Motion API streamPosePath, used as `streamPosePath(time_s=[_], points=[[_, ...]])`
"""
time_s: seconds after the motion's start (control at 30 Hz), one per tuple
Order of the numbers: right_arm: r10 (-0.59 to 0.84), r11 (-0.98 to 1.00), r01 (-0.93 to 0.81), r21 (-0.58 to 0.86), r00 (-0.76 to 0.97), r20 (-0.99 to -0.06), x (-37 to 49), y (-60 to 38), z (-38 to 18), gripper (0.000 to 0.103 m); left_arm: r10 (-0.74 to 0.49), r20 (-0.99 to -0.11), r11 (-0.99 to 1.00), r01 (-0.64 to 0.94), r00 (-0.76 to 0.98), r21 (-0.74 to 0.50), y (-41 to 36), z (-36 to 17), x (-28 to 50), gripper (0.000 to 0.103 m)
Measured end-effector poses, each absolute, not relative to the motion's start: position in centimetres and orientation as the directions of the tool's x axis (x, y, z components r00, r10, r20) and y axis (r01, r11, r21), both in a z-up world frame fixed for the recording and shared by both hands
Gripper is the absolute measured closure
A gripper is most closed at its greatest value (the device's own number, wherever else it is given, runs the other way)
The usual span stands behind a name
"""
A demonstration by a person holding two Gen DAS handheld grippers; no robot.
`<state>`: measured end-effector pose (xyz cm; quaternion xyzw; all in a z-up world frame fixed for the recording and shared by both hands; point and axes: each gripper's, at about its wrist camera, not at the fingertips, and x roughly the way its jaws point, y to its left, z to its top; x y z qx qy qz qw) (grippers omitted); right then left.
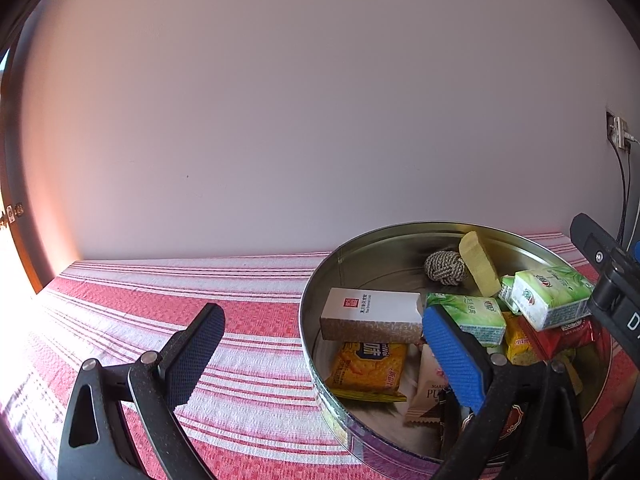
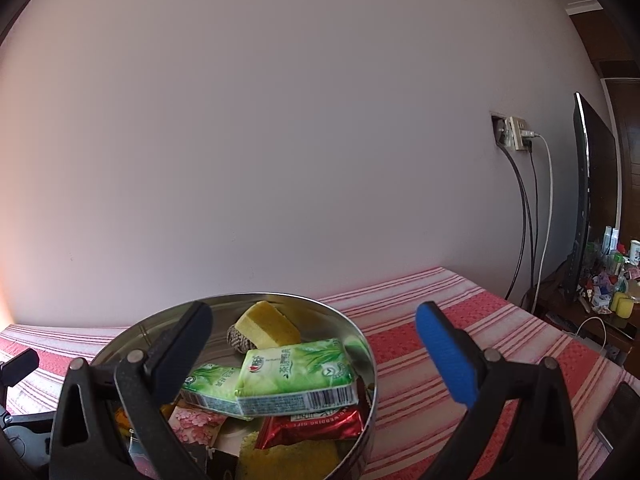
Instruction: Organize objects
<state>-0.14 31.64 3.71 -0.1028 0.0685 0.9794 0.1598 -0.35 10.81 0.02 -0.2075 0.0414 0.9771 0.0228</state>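
A round metal tin (image 1: 316, 312) stands on the red-and-white striped cloth and holds several things: a white box (image 1: 370, 314), green tissue packs (image 1: 550, 296), a yellow sponge (image 1: 480, 264), a rope ball (image 1: 444, 266), a yellow cracker pack (image 1: 368, 370) and a red packet (image 1: 560, 338). My left gripper (image 1: 320, 328) is open and empty, straddling the tin's left rim. My right gripper (image 2: 316, 338) is open and empty above the tin (image 2: 370, 364); the green tissue packs (image 2: 296, 372), the sponge (image 2: 266, 324) and the red packet (image 2: 316, 426) show below it.
The striped cloth (image 1: 168, 304) runs left of the tin and, in the right wrist view, to its right (image 2: 452, 312). A plain wall stands close behind. A wall socket with cables (image 2: 516, 134), a dark monitor (image 2: 584, 200) and a cluttered side table (image 2: 608, 280) are at the right.
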Motion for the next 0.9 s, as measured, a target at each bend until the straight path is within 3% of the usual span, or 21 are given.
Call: streamPosePath(time_s=[0.9], points=[[0.385,-0.912,-0.401,0.083,-0.909,-0.162,6.0,29.2,4.4,0.0,0.042,-0.382,-0.997,-0.061,-0.923,0.04,8.4,-0.5,2.8,0.003]])
